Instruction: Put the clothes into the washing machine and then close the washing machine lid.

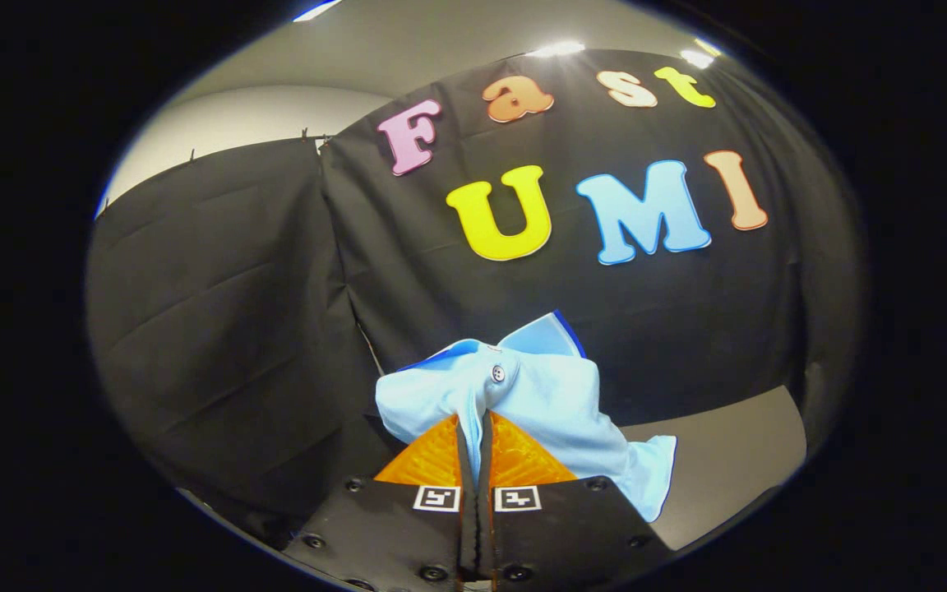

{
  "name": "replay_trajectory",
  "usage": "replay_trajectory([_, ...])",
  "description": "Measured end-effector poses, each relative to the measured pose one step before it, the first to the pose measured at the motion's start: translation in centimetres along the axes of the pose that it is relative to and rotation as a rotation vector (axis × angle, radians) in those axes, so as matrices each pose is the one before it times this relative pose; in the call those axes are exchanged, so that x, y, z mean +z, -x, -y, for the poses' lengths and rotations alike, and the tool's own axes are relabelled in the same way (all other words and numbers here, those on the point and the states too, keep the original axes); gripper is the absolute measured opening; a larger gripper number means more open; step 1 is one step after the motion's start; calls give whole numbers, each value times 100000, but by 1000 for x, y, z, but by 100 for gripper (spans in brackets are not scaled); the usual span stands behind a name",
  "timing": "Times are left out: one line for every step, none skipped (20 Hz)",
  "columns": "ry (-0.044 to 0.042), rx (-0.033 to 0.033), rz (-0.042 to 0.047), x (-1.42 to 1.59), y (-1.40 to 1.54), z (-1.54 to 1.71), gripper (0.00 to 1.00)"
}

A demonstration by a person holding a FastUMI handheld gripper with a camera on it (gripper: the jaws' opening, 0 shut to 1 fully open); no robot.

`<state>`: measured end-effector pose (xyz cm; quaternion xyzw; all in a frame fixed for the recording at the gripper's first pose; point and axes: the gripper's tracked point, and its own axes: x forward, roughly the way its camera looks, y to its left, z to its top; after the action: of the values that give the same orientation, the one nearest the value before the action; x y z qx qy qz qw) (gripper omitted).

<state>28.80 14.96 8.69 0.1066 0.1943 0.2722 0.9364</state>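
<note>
Gripper [474, 427] clamped tight — both orange fingers [432, 456] pinching the light blue shirt [539, 403], lifted clear. Cloth droops off to the right, over the grey tabletop's [728, 460] edge — booth wall beyond.

The claw [473, 427] pinches a light blue shirt [539, 403] between its orange fingers [432, 456], lifted before the black cloth wall [235, 312].

My fingers [515, 452] cover the lower middle of the light blue shirt [552, 403], so I can't see the cloth pinched between them. The shirt in turn hides the wall behind it and part of the grey surface [728, 460].
</note>
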Motion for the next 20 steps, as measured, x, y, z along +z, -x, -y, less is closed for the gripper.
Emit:
replay_trajectory([715, 1925, -723, -39, -630, -1321, 1])
replay_trajectory([383, 1982, -457, -130, -688, -1339, 1])
replay_trajectory([371, 1994, -864, -223, -742, -1323, 1])
replay_trajectory([474, 2043, -702, -165, -717, -1346, 1])
replay_trajectory([364, 1795, -798, -292, -755, -1320, 1])
replay_trajectory([178, 1962, -1015, -308, -805, -1233, 1])
replay_trajectory([-308, 1982, -837, -401, -993, -1246, 1])
replay_trajectory([-426, 2122, -901, -387, -857, -1240, 1])
replay_trajectory([2, 1614, -872, -457, -953, -1296, 1])
replay_trajectory([438, 1064, -861, -460, -998, -1078, 1])
replay_trajectory([604, 826, -1252, -806, -1030, -1005, 2])
replay_trajectory([61, 604, -1313, -692, -1132, -840, 1])
replay_trajectory([-717, 710, -1225, -748, -1015, -808, 1])
replay_trajectory([-867, 384, -642, -706, -1035, -568, 1])
replay_trajectory([-227, -211, -244, -517, -835, -394, 1])
replay_trajectory([331, -1013, -497, -698, -1027, -116, 1])
replay_trajectory([275, -1184, -1356, -1089, -957, -184, 1])
replay_trajectory([198, -976, -1495, -862, -920, -32, 1])
replay_trajectory([279, -749, -1332, -984, -1050, -49, 1])
replay_trajectory([351, -873, -1148, -903, -844, 107, 1])
